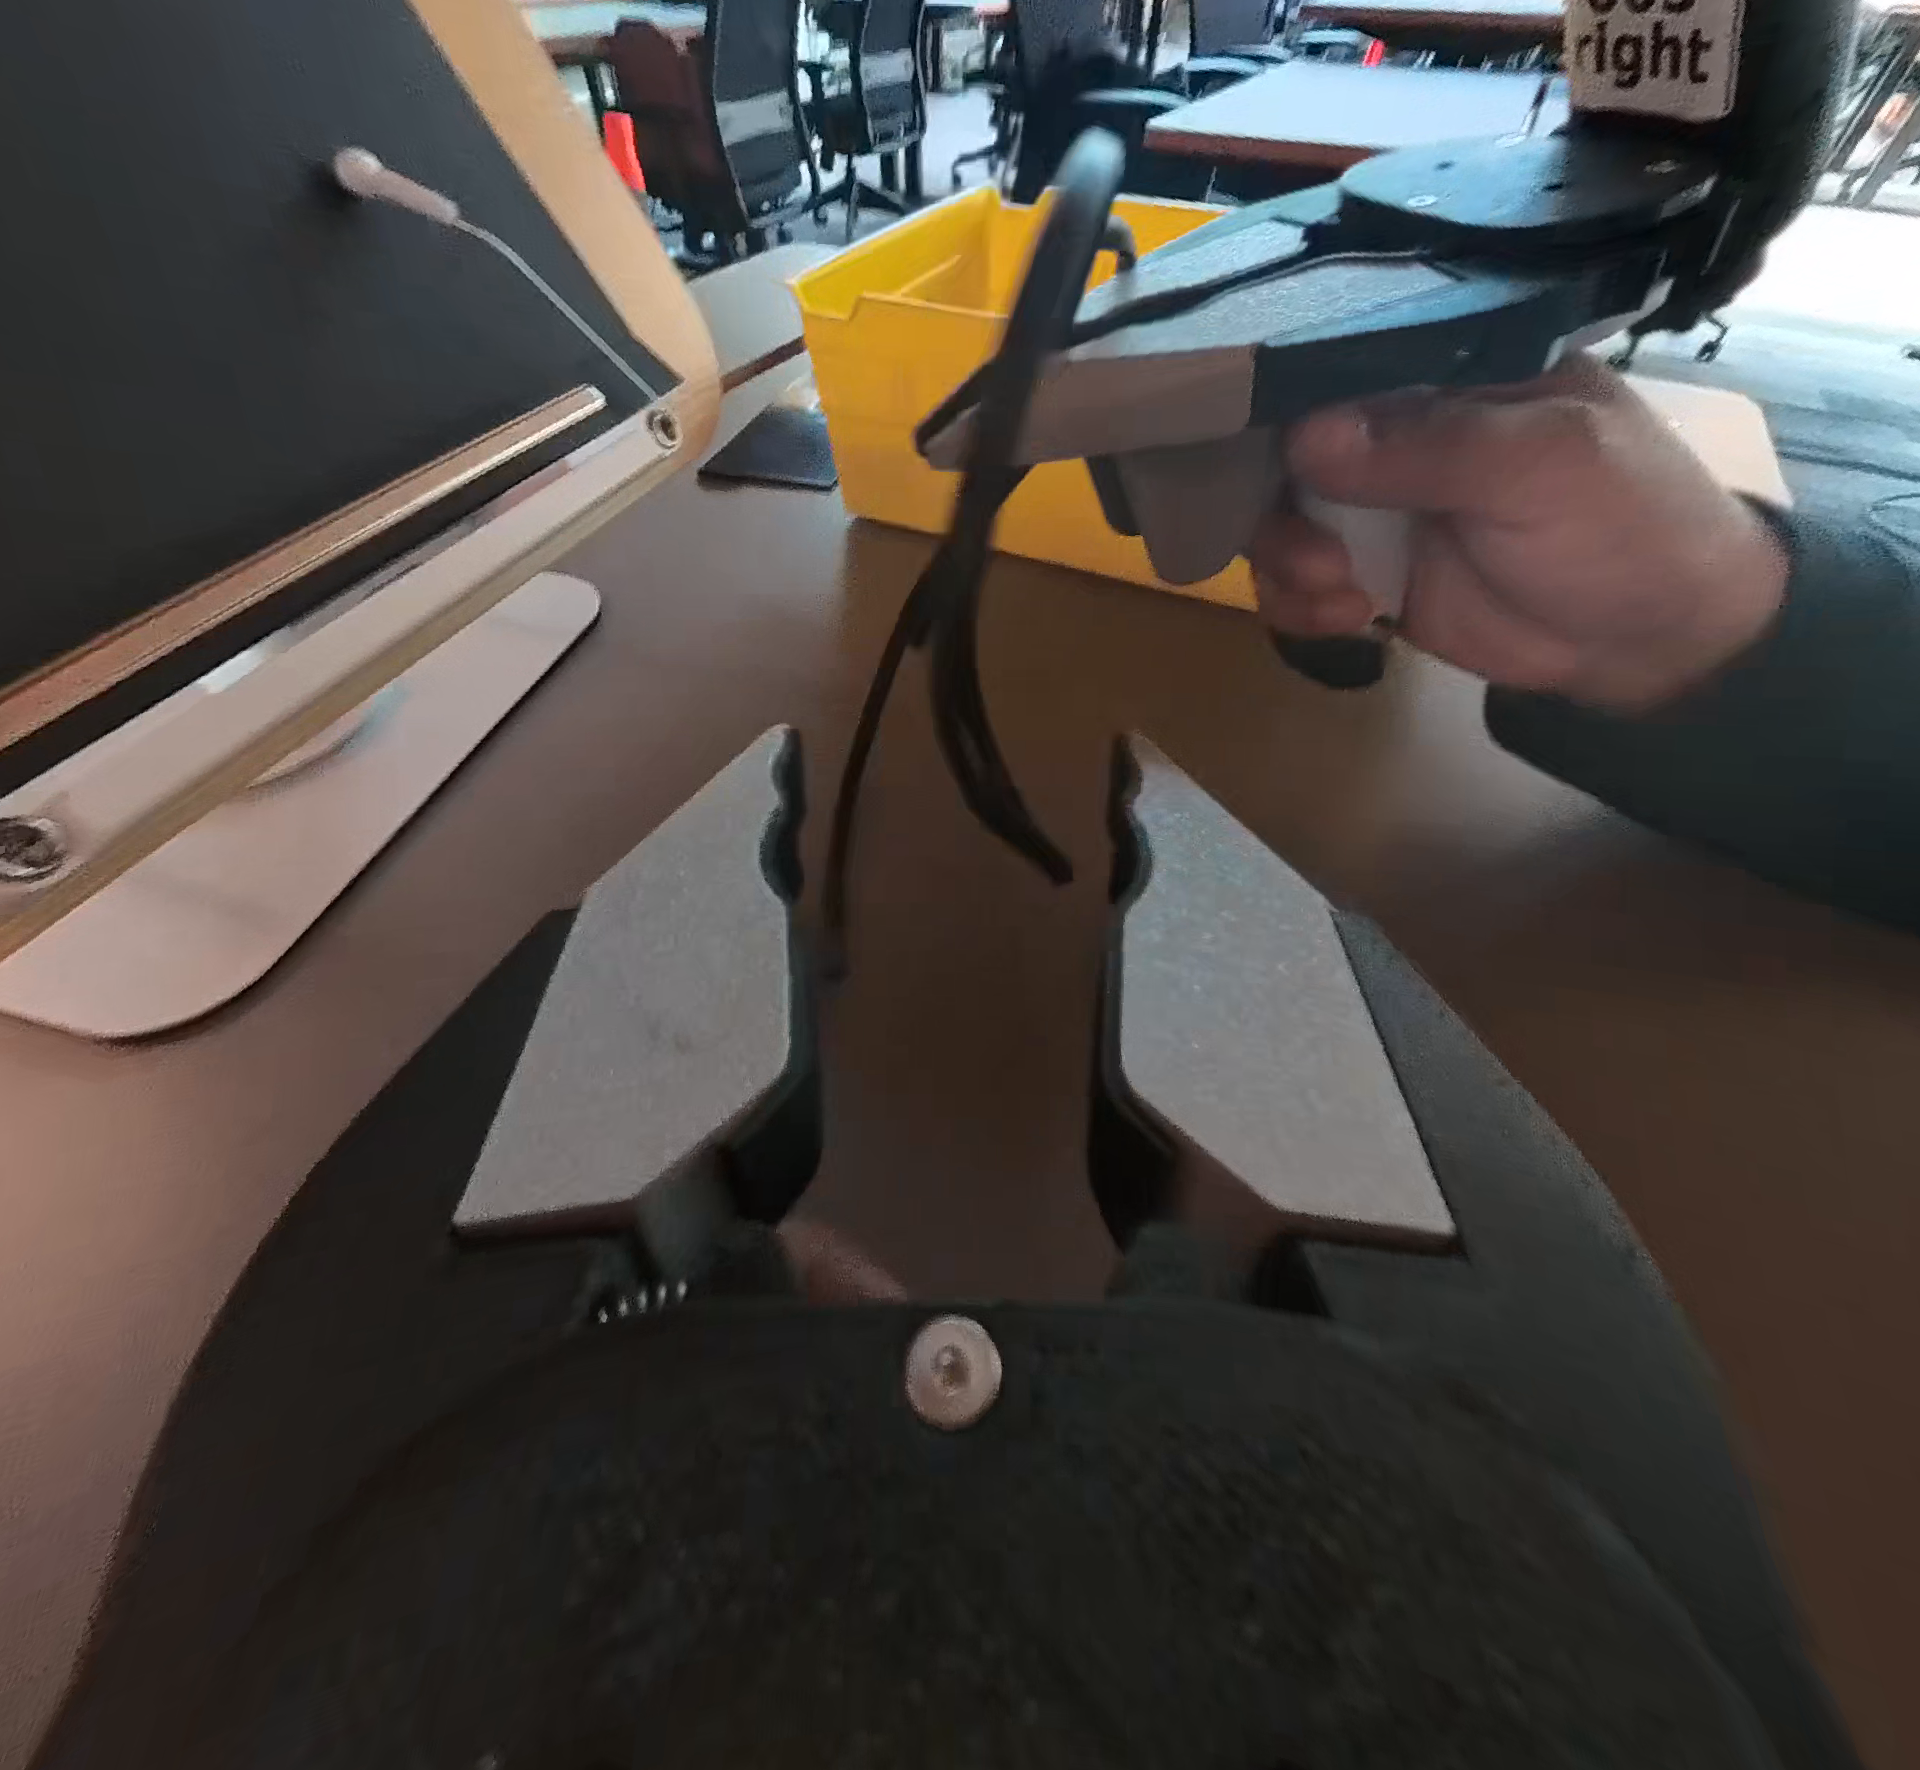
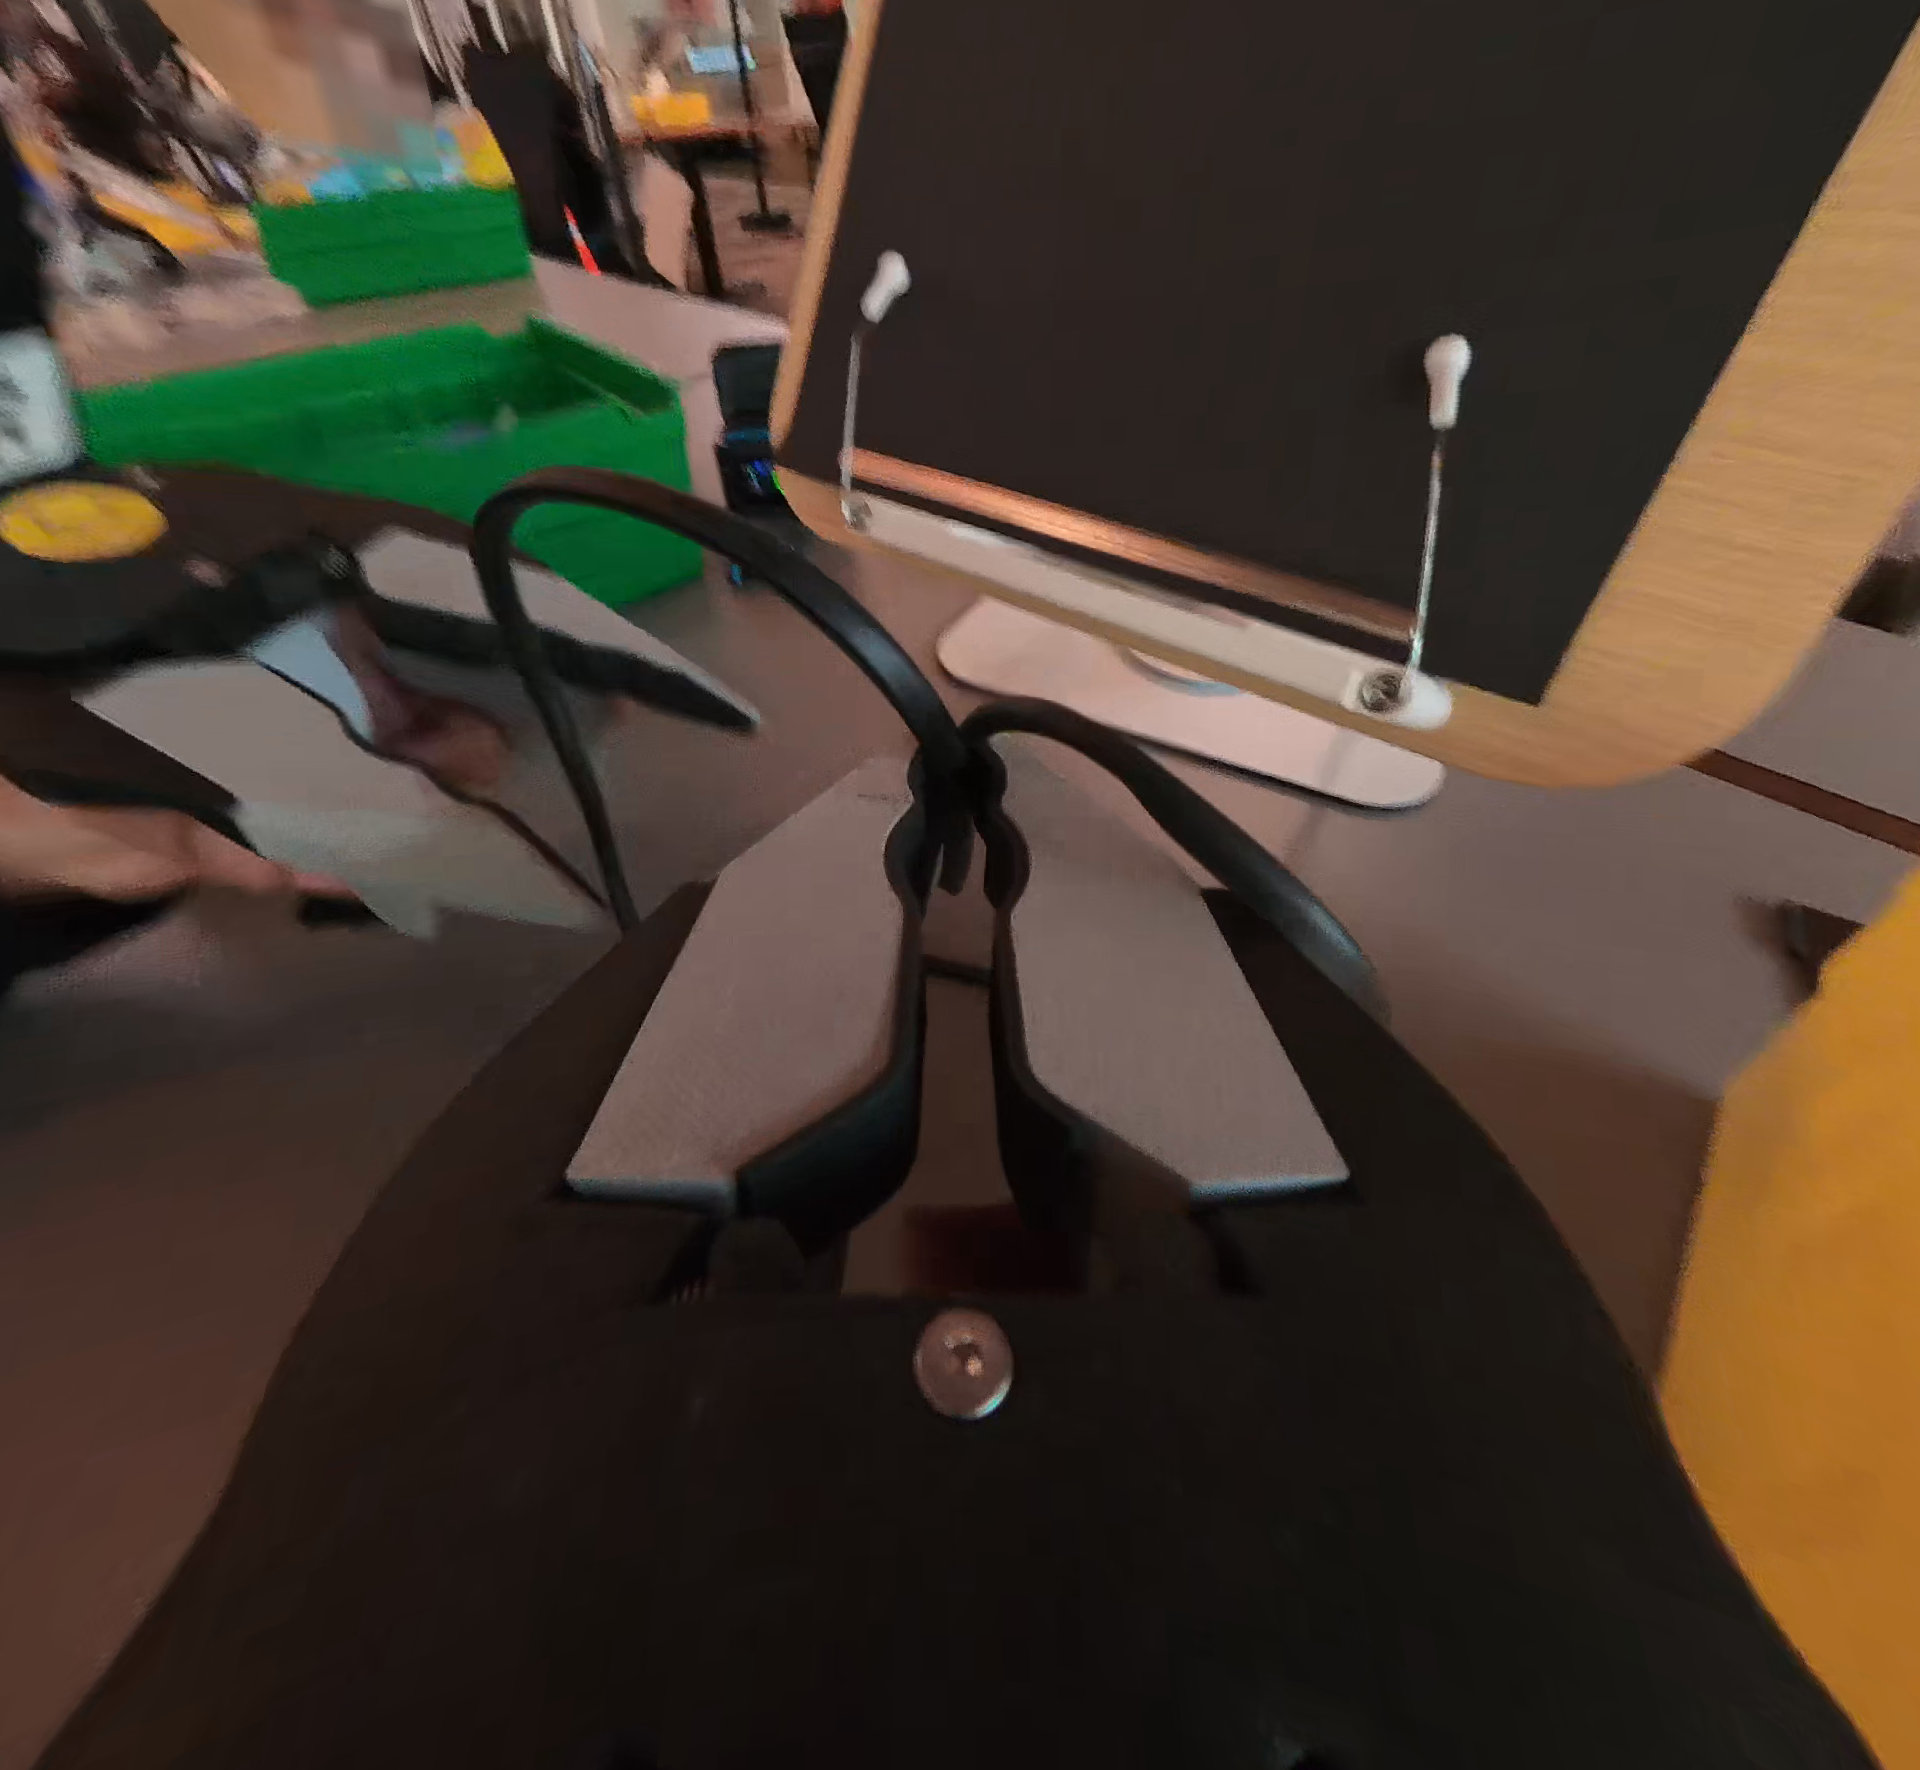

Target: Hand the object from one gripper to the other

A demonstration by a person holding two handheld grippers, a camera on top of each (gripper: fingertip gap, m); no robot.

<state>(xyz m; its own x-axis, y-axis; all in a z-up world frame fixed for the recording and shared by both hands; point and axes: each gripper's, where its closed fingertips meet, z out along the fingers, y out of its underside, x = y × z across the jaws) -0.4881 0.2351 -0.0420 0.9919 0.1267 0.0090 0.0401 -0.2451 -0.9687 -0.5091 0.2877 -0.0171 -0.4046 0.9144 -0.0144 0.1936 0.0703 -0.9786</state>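
A black cable (image 1: 1049,297), looped and bunched, hangs from my right gripper (image 1: 935,442), which a hand holds at the upper right of the left wrist view. The right gripper (image 2: 961,816) is shut on the cable (image 2: 810,588), with loops arching out to either side of its tips. My left gripper (image 1: 956,785) is open and empty. The cable's loose ends dangle in the gap between its fingertips, and I cannot tell if they touch. In the right wrist view the left gripper (image 2: 675,816) shows at the left, blurred, with its jaws apart.
A black board with a wooden rim (image 1: 260,214) stands on a metal base (image 2: 1195,712) on the brown table (image 1: 1455,1045), close on the left. A yellow bin (image 1: 914,370) sits behind the right gripper. Green bins (image 2: 395,432) stand farther off. Office chairs and tables fill the background. There is about 7 cm between the tips of the two grippers.
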